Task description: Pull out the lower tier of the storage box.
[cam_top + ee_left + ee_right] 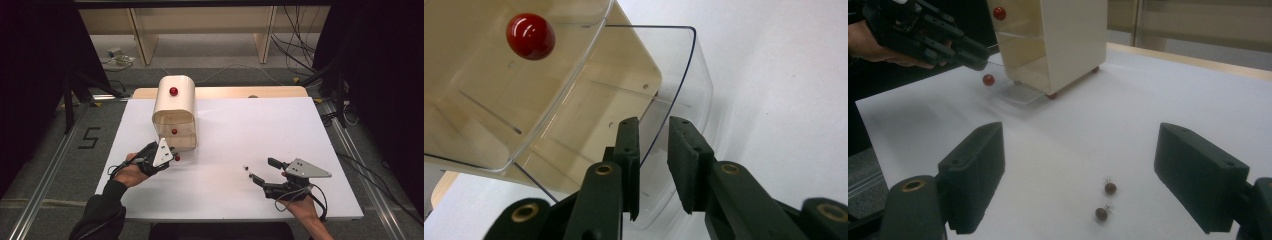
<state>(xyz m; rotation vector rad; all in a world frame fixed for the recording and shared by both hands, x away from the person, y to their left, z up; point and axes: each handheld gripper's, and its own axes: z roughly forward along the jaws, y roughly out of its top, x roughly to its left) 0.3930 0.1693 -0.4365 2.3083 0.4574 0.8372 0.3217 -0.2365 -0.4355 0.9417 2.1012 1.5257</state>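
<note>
We recorded the left gripper at the front of the cream-coloured rounded cabinet with clear plastic drawers, which stood on the white bench near its far left part. In the left gripper view, the edge of the lowest clear plastic drawer passed between the two black jaws. The jaws stood narrowly apart with that thin wall in the gap; we could not tell whether the pads pressed on it. This drawer was pulled out from the cabinet body, tilted relative to the drawer above it. A glossy red round knob sat on the front of the upper drawer. From the high view we noted another red knob just beside the left gripper's tip, and one more on the cabinet's curved top.

The right gripper lay low over the bench at the near right, well apart from the cabinet. Its jaws were spread wide and held nothing. Two small dark red beads with short pins rested on the bench between those jaws, close together, touching neither jaw. The left gripper also appeared in the right gripper view, held level at the cabinet's drawer front.
</note>
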